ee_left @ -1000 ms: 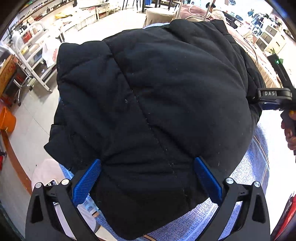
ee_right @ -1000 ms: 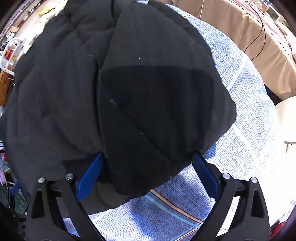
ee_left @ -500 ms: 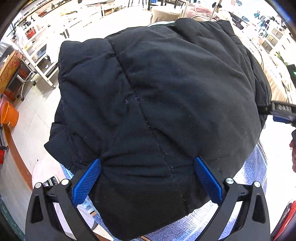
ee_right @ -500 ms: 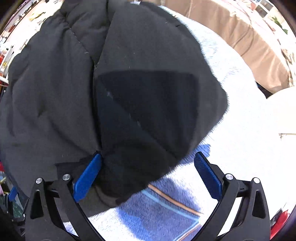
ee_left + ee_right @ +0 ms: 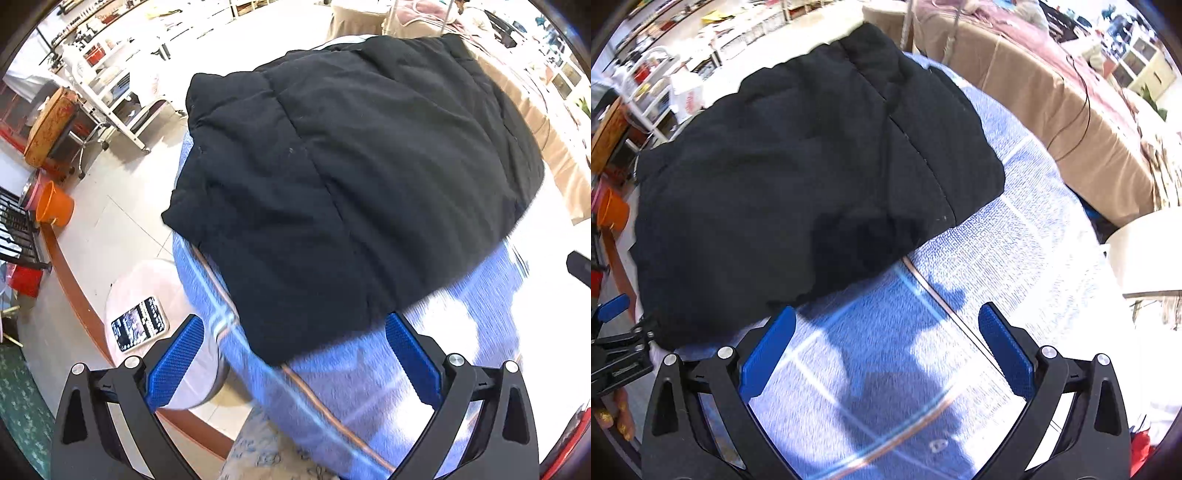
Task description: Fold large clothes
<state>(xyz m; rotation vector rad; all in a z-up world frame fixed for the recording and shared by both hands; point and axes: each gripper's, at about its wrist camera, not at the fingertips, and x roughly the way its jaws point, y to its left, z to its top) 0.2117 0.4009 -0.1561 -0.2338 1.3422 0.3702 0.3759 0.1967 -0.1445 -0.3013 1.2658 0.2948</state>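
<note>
Black jacket [image 5: 351,184] folded, both tools wide, off it

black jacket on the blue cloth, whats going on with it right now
A person with a handheld gripper in each hand is folding a black padded jacket on a table covered with a blue cloth. The jacket lies in a folded bundle on the cloth. The left gripper and right gripper are both open and hold nothing, hovering just short of the jacket's near edge.
</note>
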